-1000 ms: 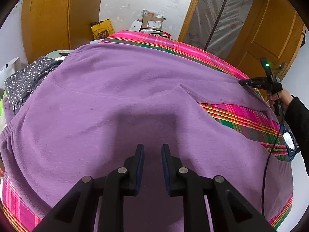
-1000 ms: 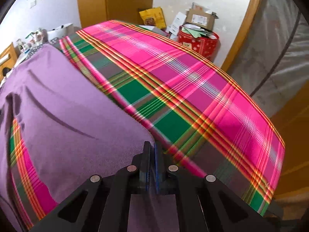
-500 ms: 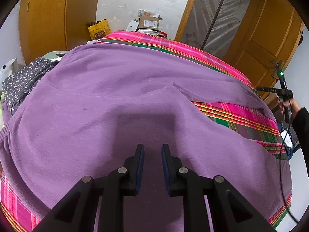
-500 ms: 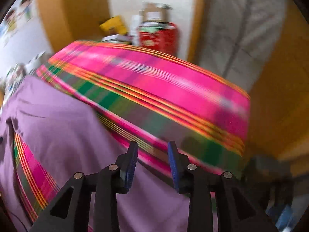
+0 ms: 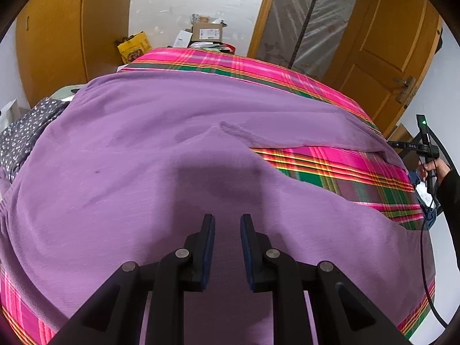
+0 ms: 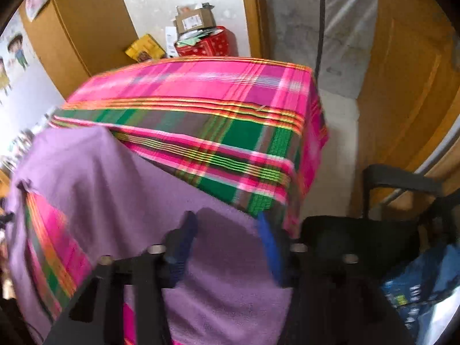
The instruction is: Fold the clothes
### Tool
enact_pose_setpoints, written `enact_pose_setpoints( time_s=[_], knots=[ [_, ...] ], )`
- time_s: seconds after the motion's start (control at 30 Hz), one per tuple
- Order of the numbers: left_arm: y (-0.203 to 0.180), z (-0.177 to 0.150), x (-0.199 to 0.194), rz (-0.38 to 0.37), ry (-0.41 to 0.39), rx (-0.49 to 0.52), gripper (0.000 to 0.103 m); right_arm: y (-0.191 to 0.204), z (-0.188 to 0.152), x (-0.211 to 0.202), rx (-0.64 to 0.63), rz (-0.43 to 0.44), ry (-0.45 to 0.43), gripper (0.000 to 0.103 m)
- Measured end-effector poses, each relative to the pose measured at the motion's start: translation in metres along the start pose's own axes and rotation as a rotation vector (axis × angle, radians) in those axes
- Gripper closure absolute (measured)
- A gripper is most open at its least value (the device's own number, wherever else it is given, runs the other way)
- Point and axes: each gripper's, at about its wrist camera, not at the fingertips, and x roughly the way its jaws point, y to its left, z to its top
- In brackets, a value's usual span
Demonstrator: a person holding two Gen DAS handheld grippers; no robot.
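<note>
The purple garment (image 5: pixel 143 172) lies spread over a surface draped with a pink-and-green plaid cloth (image 5: pixel 330 166); it covers most of the top, with a wedge of plaid showing between two of its parts on the right side of the left wrist view. The left claw (image 5: pixel 227 224) hangs above the garment's near part, its jaws apart with nothing between them and its shadow on the fabric just ahead. The right claw (image 6: pixel 227 224) is at the garment's end near the cloth's corner; that view is blurred, its jaws are closing, and they stand apart with purple fabric between them, though whether the pads press on it cannot be told. In the left wrist view this same claw shows far right as a black tool with a green light, held in a hand (image 5: pixel 431 168) with a dark sleeve beside the surface's edge. A grey dotted cloth (image 5: pixel 26 132) lies at the left, beside the garment. Behind stand wooden doors (image 5: pixel 382 46), a plastic-covered opening, a cardboard box (image 6: pixel 195 18) on a red container (image 6: pixel 212 44), and a yellow package (image 5: pixel 133 47). A blue bag (image 6: pixel 417 281) sits low on the right of the right wrist view.
</note>
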Motion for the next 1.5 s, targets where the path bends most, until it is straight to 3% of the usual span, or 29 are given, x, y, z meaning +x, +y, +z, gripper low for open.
enact_pose_setpoints(
  time_s=[0.03, 0.27, 0.37, 0.43, 0.47, 0.5, 0.53, 0.6, 0.7, 0.83, 0.97, 1.0, 1.03, 1.1, 1.27, 1.5],
  knots=[
    [-0.002, 0.0, 0.0, -0.001, 0.001, 0.004, 0.084, -0.001, 0.002, 0.001, 0.002, -0.006, -0.002, 0.1],
    [-0.013, 0.003, 0.003, 0.007, 0.013, 0.023, 0.084, -0.002, 0.008, 0.0, -0.03, -0.072, -0.05, 0.101],
    [-0.017, 0.004, 0.004, 0.008, 0.016, 0.029, 0.084, -0.016, 0.015, -0.009, 0.034, -0.133, -0.129, 0.103],
    [-0.021, 0.005, 0.005, 0.007, 0.018, 0.036, 0.084, -0.027, 0.018, -0.014, 0.095, -0.11, -0.159, 0.1],
    [-0.023, 0.006, 0.004, 0.004, 0.016, 0.039, 0.084, -0.032, 0.019, -0.015, 0.119, -0.091, -0.151, 0.097],
    [-0.024, 0.006, 0.003, 0.002, 0.014, 0.042, 0.084, -0.036, 0.017, -0.013, 0.141, -0.067, -0.133, 0.087],
    [-0.025, 0.006, 0.003, 0.001, 0.013, 0.044, 0.084, -0.04, 0.014, -0.012, 0.16, -0.05, -0.121, 0.07],
    [-0.026, 0.006, 0.003, 0.0, 0.015, 0.045, 0.084, -0.051, -0.001, -0.008, 0.225, -0.011, -0.101, 0.057],
    [-0.028, 0.005, 0.004, 0.0, 0.021, 0.049, 0.084, -0.071, -0.028, 0.002, 0.375, 0.133, -0.072, 0.053],
    [-0.032, 0.006, 0.005, -0.006, 0.022, 0.057, 0.084, -0.092, -0.067, 0.009, 0.575, 0.338, -0.101, 0.05],
    [-0.038, 0.005, 0.005, -0.014, 0.024, 0.065, 0.084, -0.093, -0.077, 0.014, 0.622, 0.428, -0.094, 0.051],
    [-0.04, 0.005, 0.005, -0.015, 0.026, 0.067, 0.084, -0.09, -0.076, 0.011, 0.596, 0.417, -0.107, 0.062],
    [-0.041, 0.005, 0.005, -0.016, 0.027, 0.069, 0.084, -0.085, -0.073, 0.006, 0.559, 0.412, -0.128, 0.083],
    [-0.043, 0.004, 0.005, -0.017, 0.027, 0.073, 0.084, -0.074, -0.063, -0.005, 0.49, 0.35, -0.147, 0.096],
    [-0.045, 0.004, 0.005, -0.016, 0.026, 0.072, 0.084, -0.063, -0.044, -0.023, 0.408, 0.199, -0.187, 0.098],
    [-0.043, 0.003, 0.004, -0.016, 0.025, 0.068, 0.084, -0.072, -0.019, -0.044, 0.408, 0.063, -0.283, 0.095]
  ],
)
